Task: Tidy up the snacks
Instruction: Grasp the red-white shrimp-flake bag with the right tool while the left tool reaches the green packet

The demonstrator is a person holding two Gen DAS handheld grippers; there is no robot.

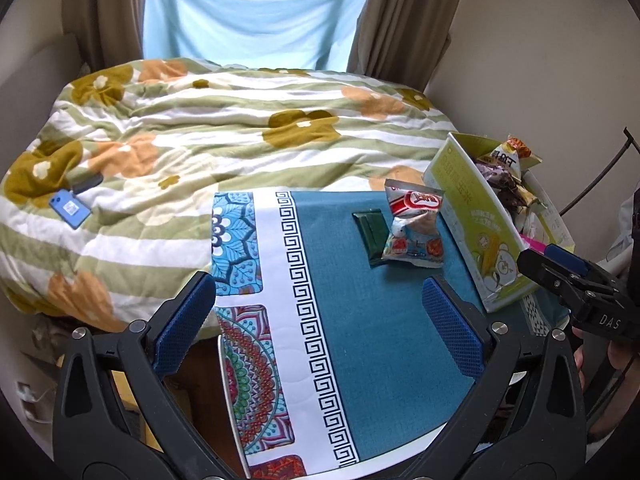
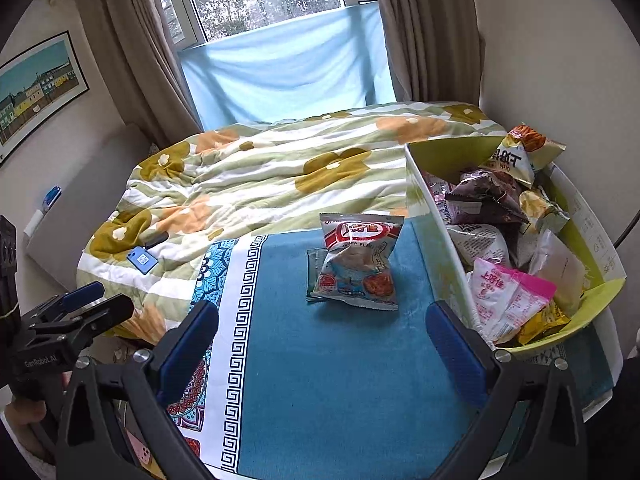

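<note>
While both grippers hover low over the near end of the table, neither one touches a snack. A teal cloth (image 2: 340,380) with a white key-pattern border covers the table, and the left gripper (image 1: 320,320) has its 2 blue-padded fingers spread wide with only cloth between them. The right gripper (image 2: 322,344) is spread just as wide and holds nothing. Near the middle of the cloth a red-and-white shrimp chip bag (image 2: 358,258) stands puffed up, leaning on a flat dark green packet (image 1: 370,232) lying under its back edge. Just to the right of them sits a green-and-white cardboard box (image 2: 434,248), open on top and heaped with snack bags, a pink packet (image 2: 508,296) nearest the right gripper. Beyond the table lies a bed with a floral quilt (image 2: 260,176), where a blue phone (image 1: 69,208) rests.
</note>
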